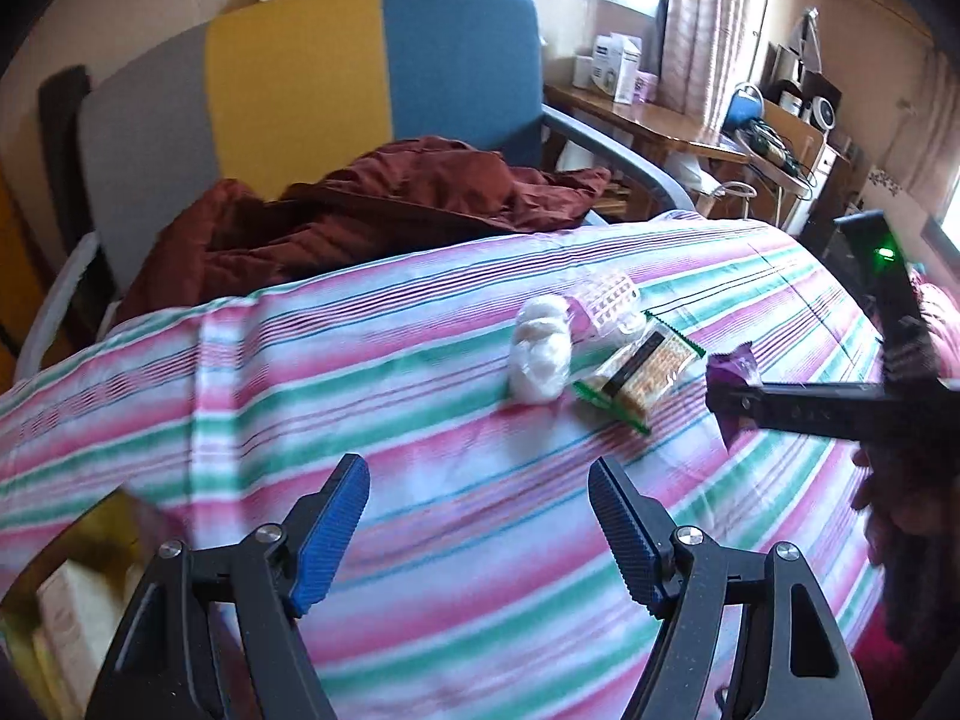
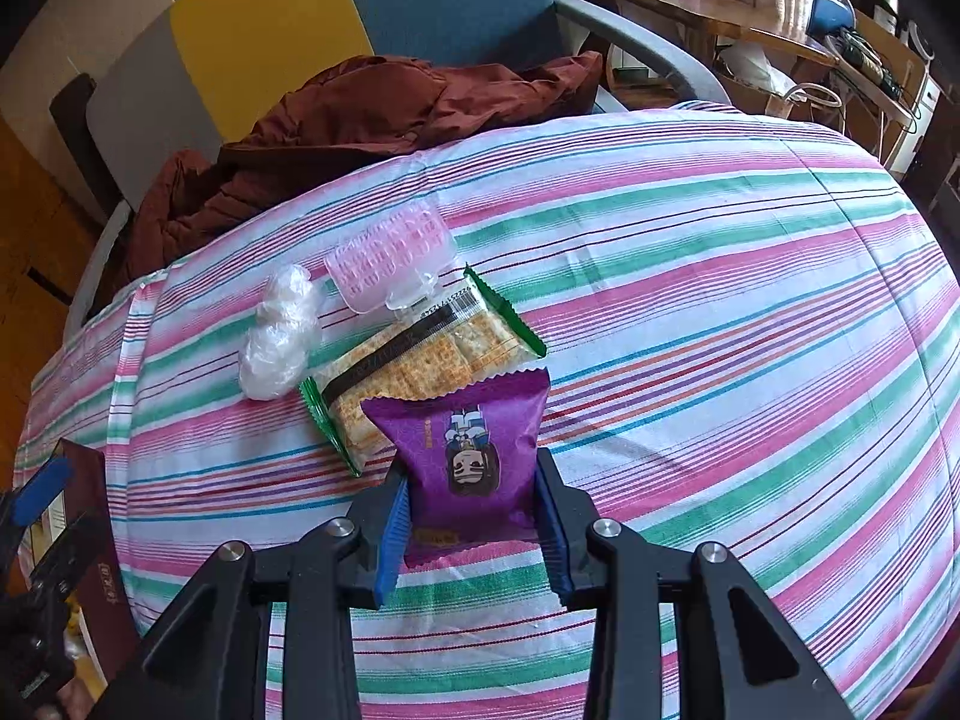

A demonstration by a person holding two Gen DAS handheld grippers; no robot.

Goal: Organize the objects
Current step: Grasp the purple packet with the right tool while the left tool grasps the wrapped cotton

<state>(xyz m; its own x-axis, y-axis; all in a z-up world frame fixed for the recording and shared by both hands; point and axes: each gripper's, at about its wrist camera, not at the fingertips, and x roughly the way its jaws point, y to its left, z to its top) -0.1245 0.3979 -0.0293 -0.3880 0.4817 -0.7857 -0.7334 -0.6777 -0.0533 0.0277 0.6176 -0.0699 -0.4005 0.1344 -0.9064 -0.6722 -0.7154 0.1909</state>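
Striped bedding (image 2: 720, 276) covers the bed, with a brown jacket (image 2: 372, 114) heaped on the chair beyond it. Over that bedding the right gripper (image 2: 471, 516) pinches a purple snack packet (image 2: 474, 450) by its sides, just in front of the cracker pack (image 2: 420, 360), which lies beside a white plastic bundle (image 2: 279, 336) and a pink clip case (image 2: 390, 258). The left gripper (image 1: 480, 528) hovers over bare bedding, its jaws spread and empty. Lifting the packet straight up should keep it off the crackers; a firm squeeze helps, since the wrapper looks slippery.
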